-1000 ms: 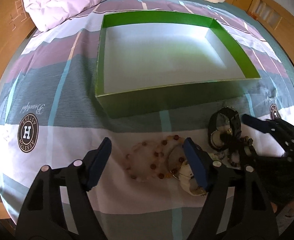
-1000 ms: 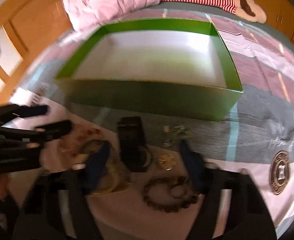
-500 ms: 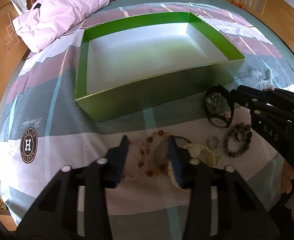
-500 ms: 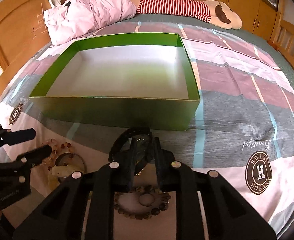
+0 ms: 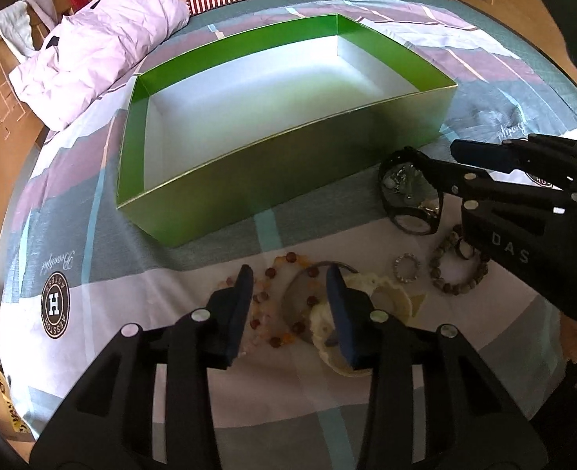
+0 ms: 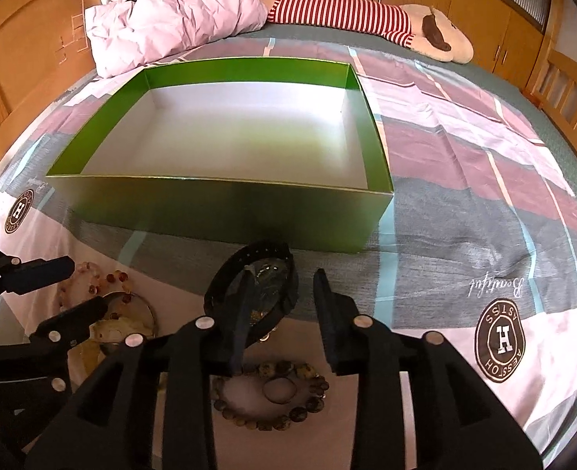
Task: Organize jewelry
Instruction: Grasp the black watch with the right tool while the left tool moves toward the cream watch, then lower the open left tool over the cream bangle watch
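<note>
Jewelry lies in a loose cluster on the bed's patterned sheet, all of it on the near side of the empty green box, none yet inside. Nearest that box's front wall sits the black watch, its band curled into a ring. Further from the box, toward the person, lie the dark bead bracelet with a small ring inside its loop, a little silver ring, the amber-and-pink bead bracelet, a thin wire bangle and a pale yellowish carved piece.

The left tongs stand at a narrow gap straddling the amber-and-pink bead bracelet, with the bangle partly between the pads too; I cannot tell whether the pads press on either piece. The right tongs are opening: one finger lies over the watch face, the other just clear of the band on the far side from the left tongs, so the pads do not appear to clamp it.

The relation that matters, to my eye: the watch lies directly ahead of the right tongs, between them and the box, and the right hand is plainly the nearer of the 2. The bead bracelet belongs to the left hand. From either piece the box lies straight ahead, long side facing the tongs.
</note>
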Action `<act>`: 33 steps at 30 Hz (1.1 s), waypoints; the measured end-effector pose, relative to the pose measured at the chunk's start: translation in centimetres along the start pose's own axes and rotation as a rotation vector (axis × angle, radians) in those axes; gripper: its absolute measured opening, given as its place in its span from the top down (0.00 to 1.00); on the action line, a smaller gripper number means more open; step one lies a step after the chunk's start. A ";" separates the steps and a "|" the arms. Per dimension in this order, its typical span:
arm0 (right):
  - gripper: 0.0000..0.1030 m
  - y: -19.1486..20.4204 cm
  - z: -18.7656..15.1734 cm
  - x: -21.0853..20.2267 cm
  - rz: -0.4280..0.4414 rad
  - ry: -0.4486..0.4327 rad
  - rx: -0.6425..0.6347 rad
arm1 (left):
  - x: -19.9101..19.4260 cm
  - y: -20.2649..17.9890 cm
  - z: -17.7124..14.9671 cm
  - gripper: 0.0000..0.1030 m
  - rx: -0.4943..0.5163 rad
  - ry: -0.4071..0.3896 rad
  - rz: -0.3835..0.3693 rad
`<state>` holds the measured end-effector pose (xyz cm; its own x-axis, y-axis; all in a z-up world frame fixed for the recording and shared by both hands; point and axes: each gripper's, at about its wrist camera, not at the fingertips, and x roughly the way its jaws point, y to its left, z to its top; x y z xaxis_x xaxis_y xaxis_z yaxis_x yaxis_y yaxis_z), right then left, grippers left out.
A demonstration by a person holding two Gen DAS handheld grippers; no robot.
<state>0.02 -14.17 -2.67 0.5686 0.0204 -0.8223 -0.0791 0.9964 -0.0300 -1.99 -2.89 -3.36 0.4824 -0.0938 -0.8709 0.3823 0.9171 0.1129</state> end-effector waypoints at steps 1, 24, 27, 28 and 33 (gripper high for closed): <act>0.66 0.0 0.0 0.0 -0.002 -0.001 -0.001 | 0.1 0.1 0.0 0.62 -0.004 0.002 0.000; 0.44 0.1 -0.2 0.0 -0.016 -0.007 -0.006 | 1.1 0.7 0.1 0.33 -0.005 0.007 0.114; 0.44 0.0 -0.1 0.1 -0.015 -0.006 -0.004 | 1.1 0.7 0.1 0.33 -0.007 0.008 0.110; 0.44 -0.1 -0.2 0.1 -0.016 -0.005 -0.004 | 1.0 0.6 0.1 0.34 -0.006 0.007 0.109; 0.44 -0.2 -0.1 0.2 -0.017 -0.002 0.000 | 0.8 0.2 0.1 0.47 0.013 0.004 0.083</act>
<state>0.06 -14.37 -2.88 0.5717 0.0033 -0.8204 -0.0694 0.9966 -0.0444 -1.42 -2.87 -4.01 0.5098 -0.0160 -0.8602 0.3514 0.9165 0.1911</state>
